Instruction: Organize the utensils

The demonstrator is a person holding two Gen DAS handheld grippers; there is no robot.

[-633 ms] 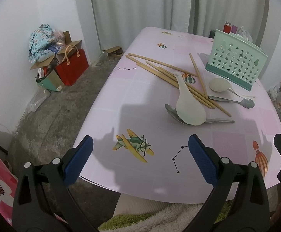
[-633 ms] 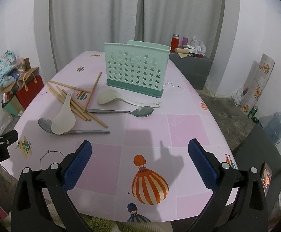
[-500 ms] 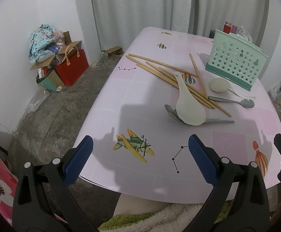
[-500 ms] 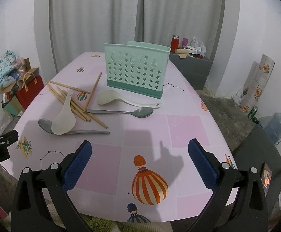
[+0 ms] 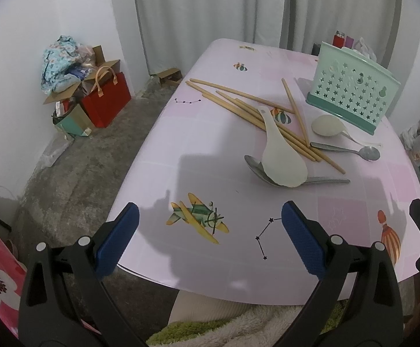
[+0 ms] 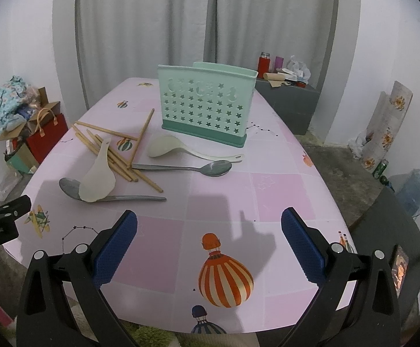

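Left gripper (image 5: 210, 225): jaws wide, empty, over the table's (image 6: 282, 190) near edge.
Right gripper (image 6: 210, 225): likewise wide, empty.
Utensils: chopsticks (image 6: 114, 156), spoons (image 6: 181, 168), rice paddles (image 6: 98, 180) strewn mid-table.
Holder (image 6: 207, 105): upright toward the far edge.

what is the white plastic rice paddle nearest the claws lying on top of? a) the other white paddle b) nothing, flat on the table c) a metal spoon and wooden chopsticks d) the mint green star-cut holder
c: the white plastic rice paddle has its blade covering the bowl of a metal spoon, while its handle crosses the wooden chopsticks.
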